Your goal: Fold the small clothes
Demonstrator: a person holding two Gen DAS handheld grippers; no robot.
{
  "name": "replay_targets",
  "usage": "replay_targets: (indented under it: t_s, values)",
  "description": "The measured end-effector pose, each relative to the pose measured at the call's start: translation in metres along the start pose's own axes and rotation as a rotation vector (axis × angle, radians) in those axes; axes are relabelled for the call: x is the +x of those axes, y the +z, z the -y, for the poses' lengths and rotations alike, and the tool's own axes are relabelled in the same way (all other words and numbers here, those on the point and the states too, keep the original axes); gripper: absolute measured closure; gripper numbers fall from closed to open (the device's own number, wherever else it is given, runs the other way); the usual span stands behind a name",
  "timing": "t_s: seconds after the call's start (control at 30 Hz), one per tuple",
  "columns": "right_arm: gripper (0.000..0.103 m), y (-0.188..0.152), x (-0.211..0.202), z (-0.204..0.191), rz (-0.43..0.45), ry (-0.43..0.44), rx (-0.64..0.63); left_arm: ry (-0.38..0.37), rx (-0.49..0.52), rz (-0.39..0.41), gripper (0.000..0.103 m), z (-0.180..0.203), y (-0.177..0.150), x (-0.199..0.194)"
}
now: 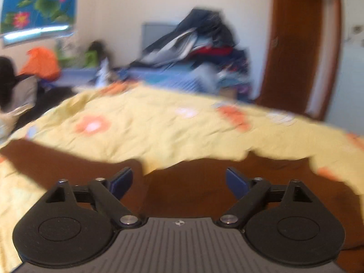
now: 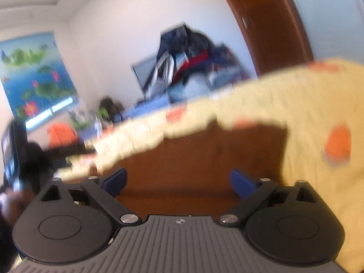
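A yellow garment (image 1: 159, 132) with orange and white flower prints lies spread over a brown surface (image 1: 200, 186). Its ragged near edge runs just beyond my left gripper (image 1: 178, 182), which is open with nothing between its blue pads. In the right wrist view the same yellow garment (image 2: 295, 104) stretches from the left to the far right, with a sleeve-like part hanging down on the right. My right gripper (image 2: 178, 182) is open over the bare brown surface (image 2: 193, 163), with nothing held. Both views are blurred by motion.
A heap of dark clothes (image 1: 200, 45) sits against the white back wall. A brown wooden door (image 1: 295, 45) stands on the right. A lotus poster (image 1: 38, 4) hangs at the left, with an orange bag (image 1: 41, 62) below it. A dark blurred shape (image 2: 34, 159) is at the left.
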State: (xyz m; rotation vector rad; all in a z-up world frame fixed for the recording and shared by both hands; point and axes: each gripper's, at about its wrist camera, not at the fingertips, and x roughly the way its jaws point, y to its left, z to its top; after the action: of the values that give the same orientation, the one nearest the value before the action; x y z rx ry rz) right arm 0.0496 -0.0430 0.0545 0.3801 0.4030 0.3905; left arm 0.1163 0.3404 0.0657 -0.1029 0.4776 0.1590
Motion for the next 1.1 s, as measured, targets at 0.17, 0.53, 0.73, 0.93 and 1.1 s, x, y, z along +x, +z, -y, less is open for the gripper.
replay_targets:
  t_s: [0.17, 0.53, 0.73, 0.93, 1.1]
  values:
    - [0.0, 0.045, 0.061, 0.016, -0.097, -0.072, 0.02, -0.135, 0.103, -0.171, 0.013, 0.04, -0.016, 0.049]
    - [0.0, -0.008, 0.117, 0.019, -0.257, -0.185, -0.187, -0.167, 0.09, -0.157, 0.01, 0.004, -0.031, 0.05]
    - [0.0, -0.006, 0.113, 0.016, -0.249, -0.195, -0.194, 0.025, -0.257, -0.043, 0.009, -0.149, -0.003, 0.028]
    - [0.0, -0.005, 0.121, 0.015, -0.255, -0.212, -0.218, 0.209, -0.863, -0.064, 0.01, -0.339, -0.016, 0.044]
    - [0.0, -0.005, 0.121, 0.015, -0.255, -0.217, -0.221, 0.097, -1.0, -0.02, 0.01, -0.378, -0.017, 0.059]
